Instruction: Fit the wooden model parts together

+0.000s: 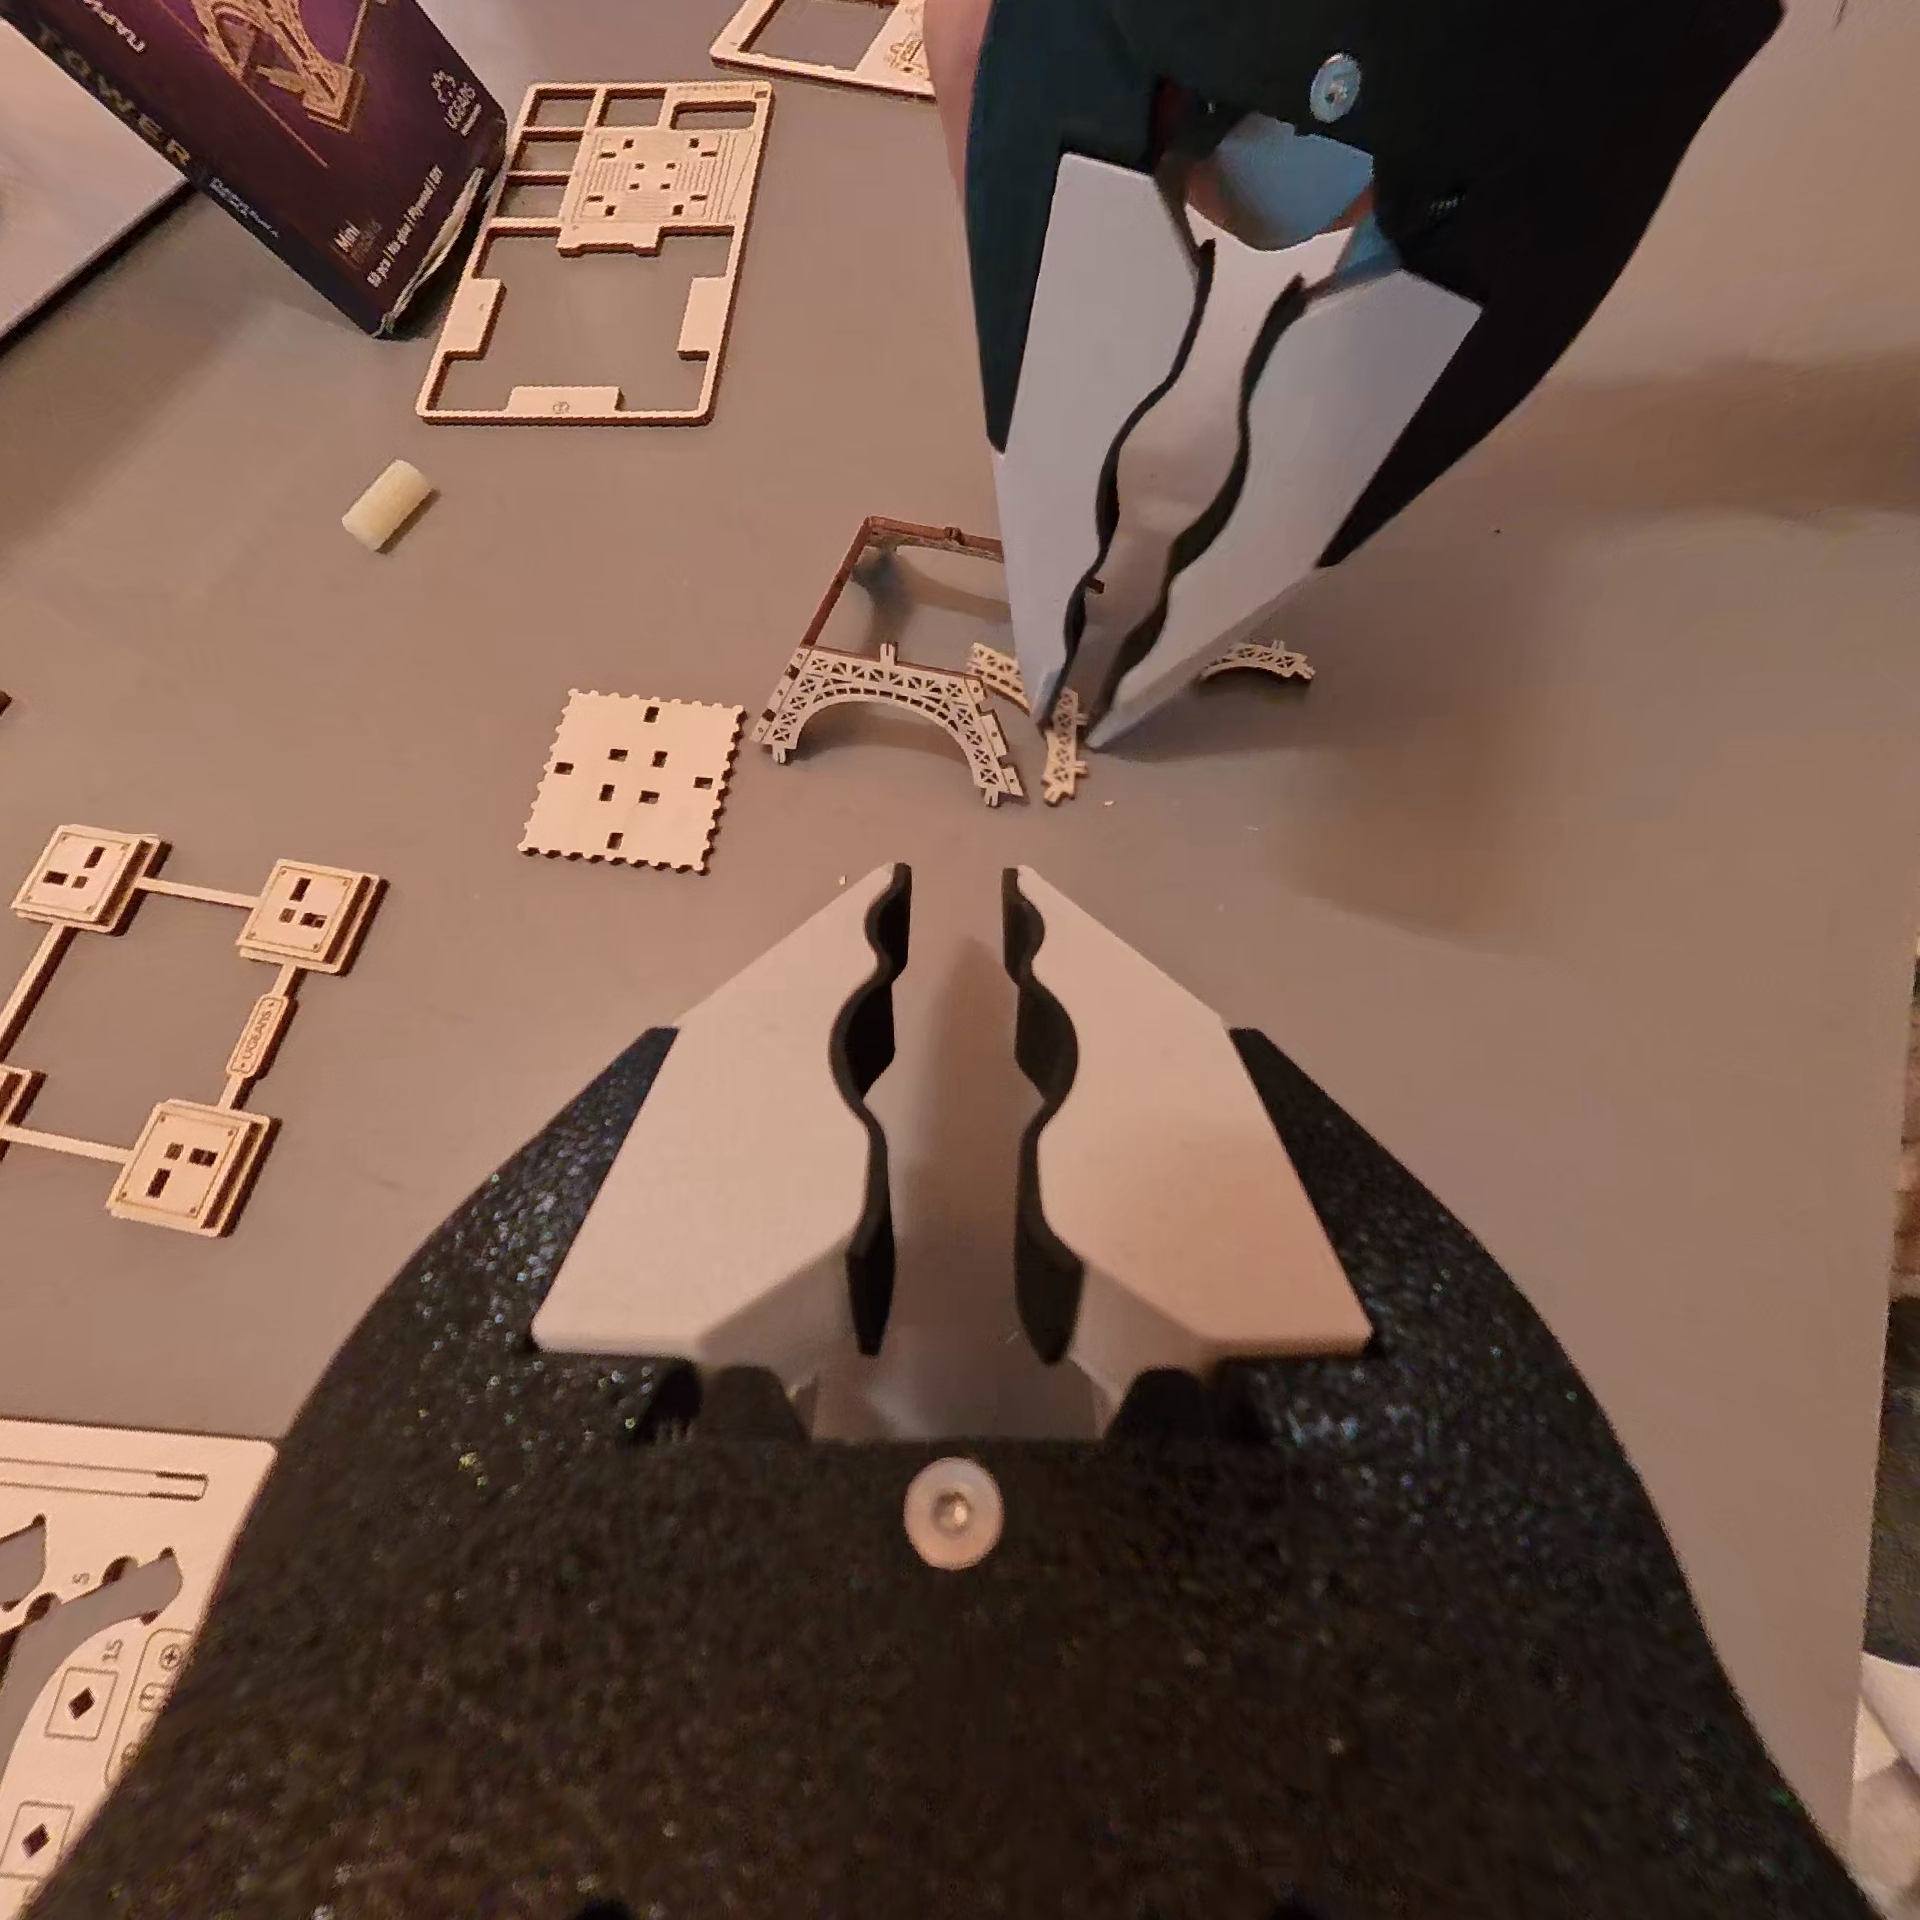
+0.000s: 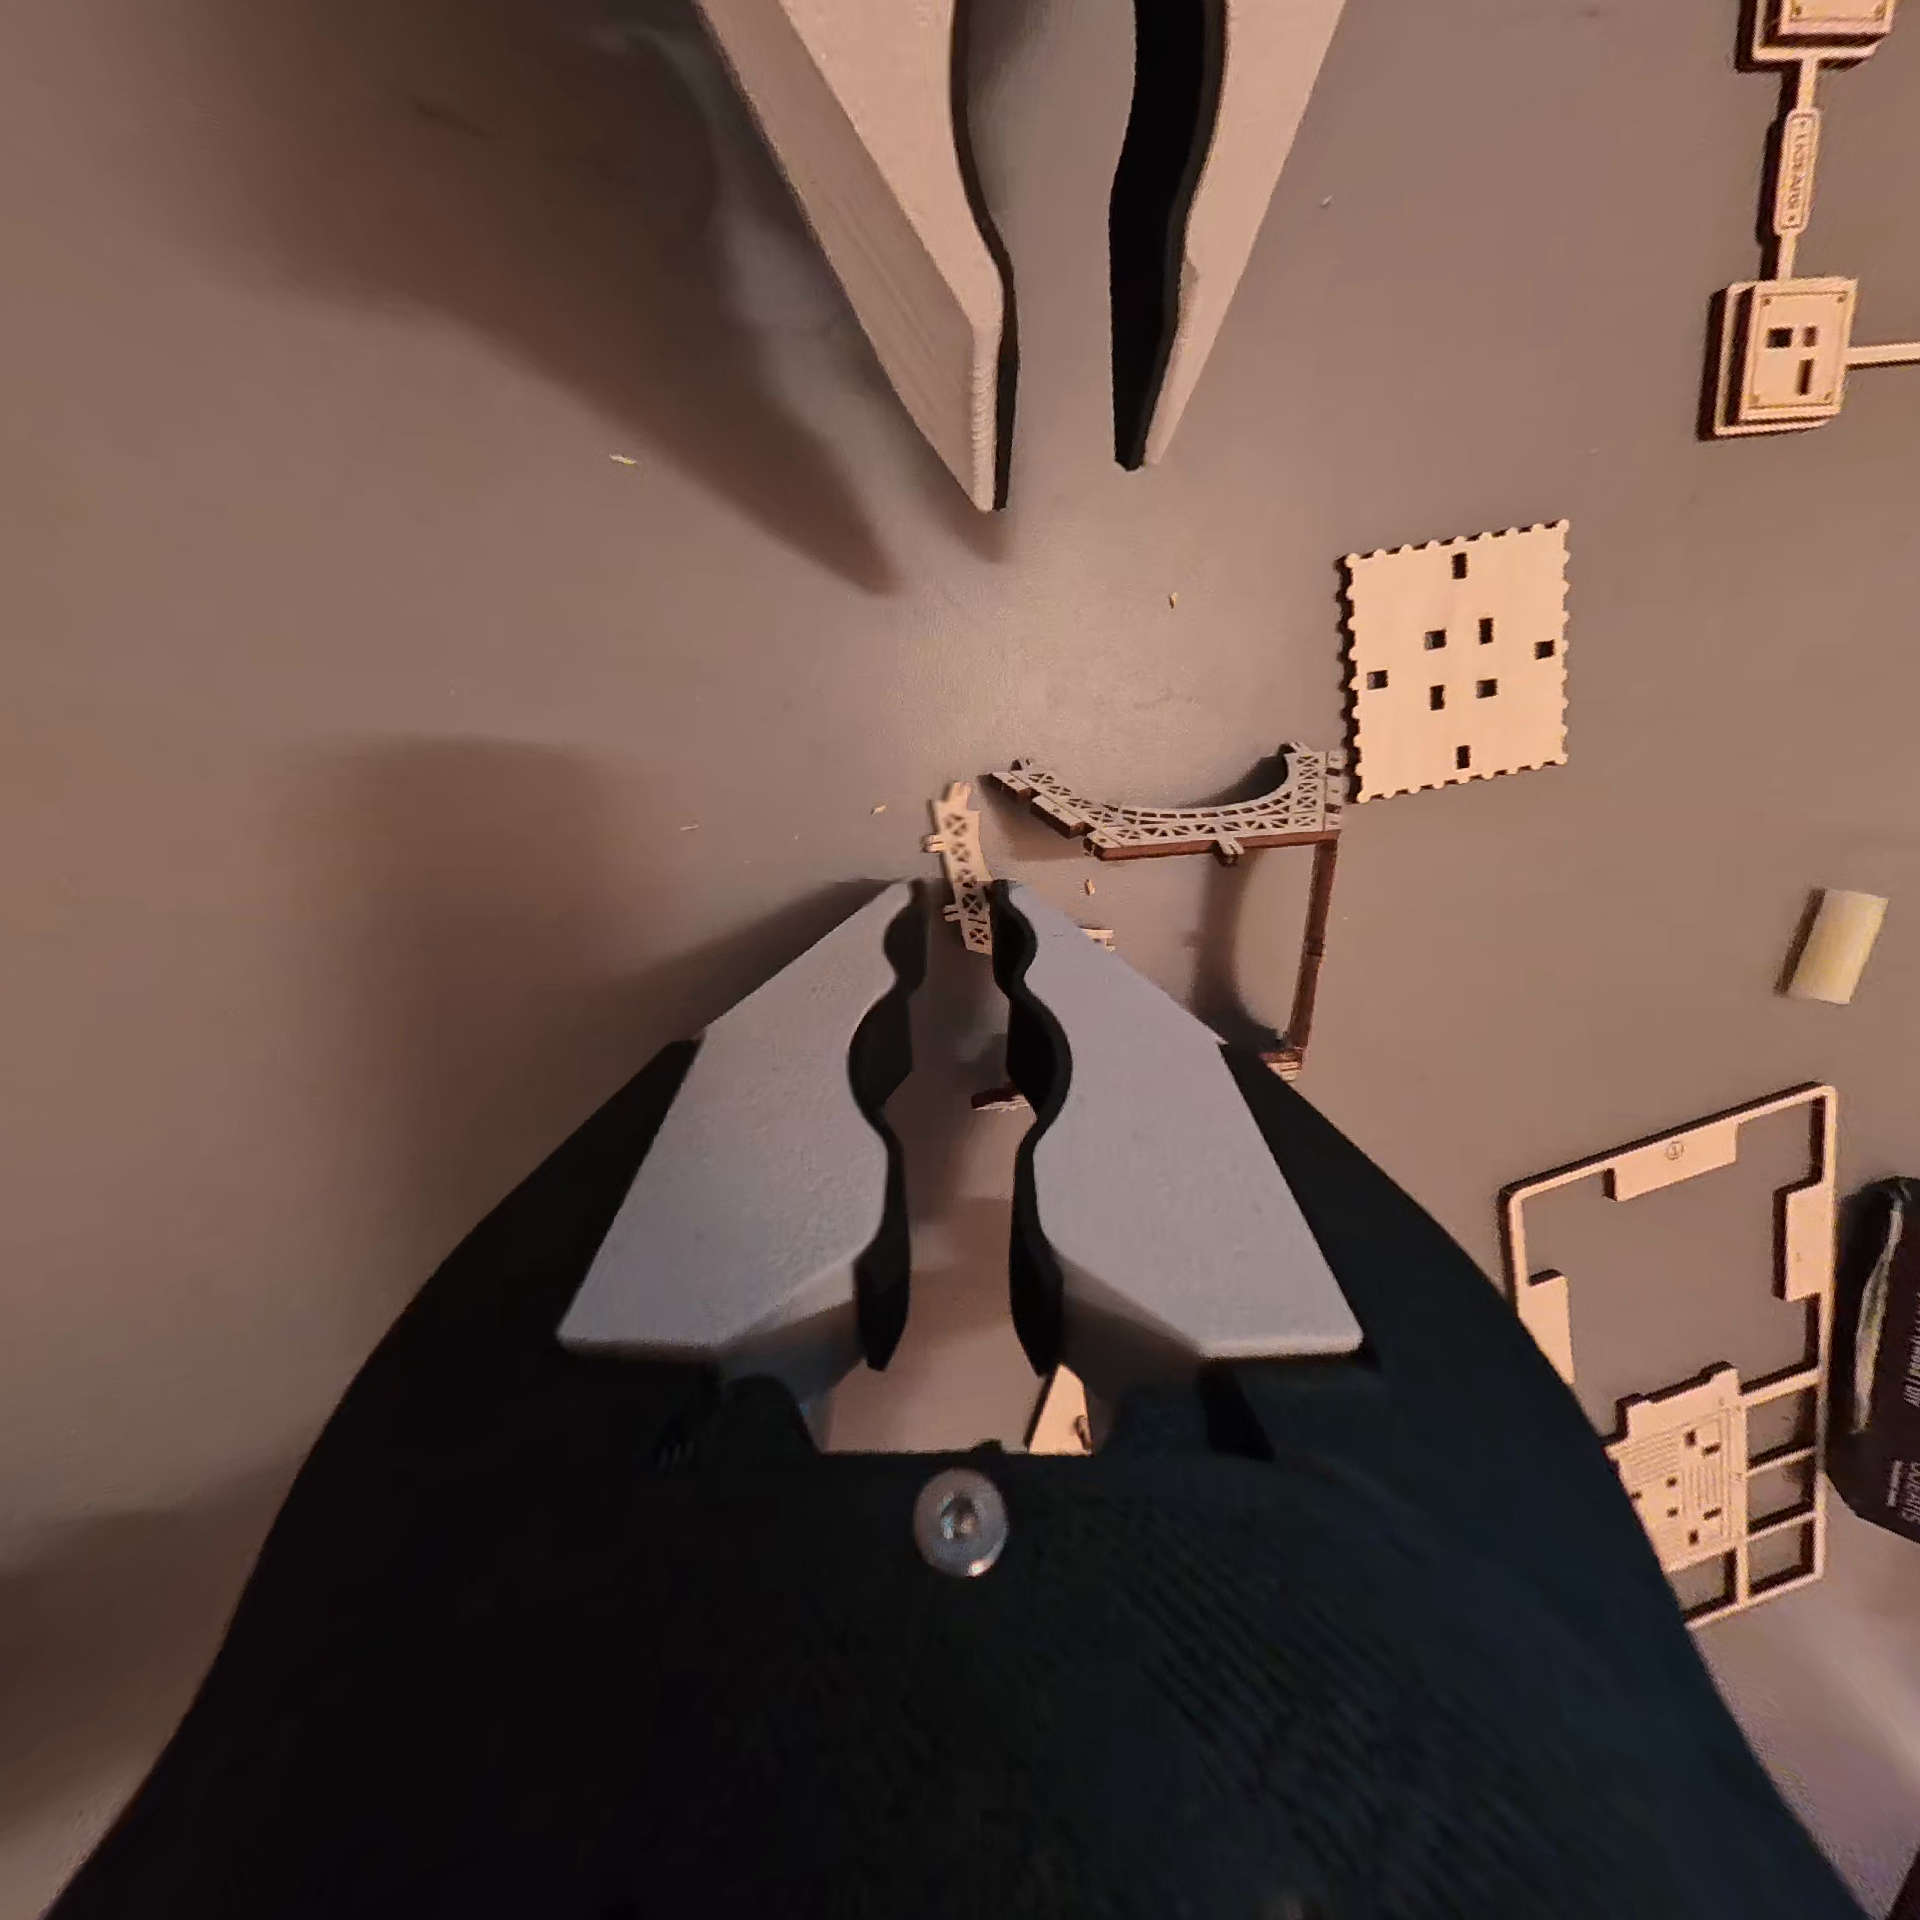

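Note:
A small loose lattice arch piece [image 1: 1065,764] lies on the grey table [image 1: 1455,935]. My right gripper [image 1: 1075,730] points down at it, jaws a little apart, with its tips on either side of the piece. In the right wrist view the piece [image 2: 961,862] lies between the tips of the right gripper [image 2: 954,891]. A partly built arch frame [image 1: 894,686] stands just left of it; it also shows in the right wrist view [image 2: 1174,821]. My left gripper [image 1: 954,878] is open and empty, held short of the parts; in the right wrist view it [image 2: 1060,478] hangs opposite.
A square slotted plate [image 1: 634,779] lies left of the frame. A base with square feet [image 1: 177,997], a punched-out sheet [image 1: 603,249], a dark box [image 1: 312,135] and a small white cylinder [image 1: 387,520] sit further left. Another arch [image 1: 1257,660] lies behind the right gripper. The table edge [image 1: 1886,1351] is at right. The gap from one gripper's tips to the other's is roughly 7 centimeters.

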Demonstrator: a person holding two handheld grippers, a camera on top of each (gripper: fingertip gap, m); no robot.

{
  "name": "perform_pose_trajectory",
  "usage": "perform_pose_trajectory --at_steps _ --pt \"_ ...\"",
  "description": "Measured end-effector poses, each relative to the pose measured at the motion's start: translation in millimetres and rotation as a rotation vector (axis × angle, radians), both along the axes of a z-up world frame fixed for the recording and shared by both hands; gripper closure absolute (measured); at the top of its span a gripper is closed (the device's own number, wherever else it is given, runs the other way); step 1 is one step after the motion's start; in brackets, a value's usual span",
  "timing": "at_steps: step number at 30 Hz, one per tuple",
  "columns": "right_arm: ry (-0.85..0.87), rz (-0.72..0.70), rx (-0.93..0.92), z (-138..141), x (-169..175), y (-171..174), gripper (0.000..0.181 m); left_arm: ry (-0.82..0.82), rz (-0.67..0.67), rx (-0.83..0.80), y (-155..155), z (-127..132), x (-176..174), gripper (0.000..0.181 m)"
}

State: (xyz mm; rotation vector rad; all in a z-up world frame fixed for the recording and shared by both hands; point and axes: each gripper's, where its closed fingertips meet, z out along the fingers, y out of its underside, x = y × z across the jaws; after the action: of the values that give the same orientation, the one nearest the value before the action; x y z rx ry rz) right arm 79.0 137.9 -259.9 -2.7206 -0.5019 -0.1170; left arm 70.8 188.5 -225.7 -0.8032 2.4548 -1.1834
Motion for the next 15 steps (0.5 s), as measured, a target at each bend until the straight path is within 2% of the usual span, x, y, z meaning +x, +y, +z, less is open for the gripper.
perform_pose_trajectory --at_steps 1,4,15 --pt "-0.011 0.003 -0.001 0 1 0 0.178 0.001 -0.002 -0.001 0 0 0 0.166" --pt "-0.036 0.019 -0.002 1 -2 0 0.181 -0.001 -0.010 0.002 -3 0 -1 0.166" --pt "-0.007 0.035 0.047 7 -18 1 0.181 -0.009 -0.024 0.027 -7 0 -3 0.166"
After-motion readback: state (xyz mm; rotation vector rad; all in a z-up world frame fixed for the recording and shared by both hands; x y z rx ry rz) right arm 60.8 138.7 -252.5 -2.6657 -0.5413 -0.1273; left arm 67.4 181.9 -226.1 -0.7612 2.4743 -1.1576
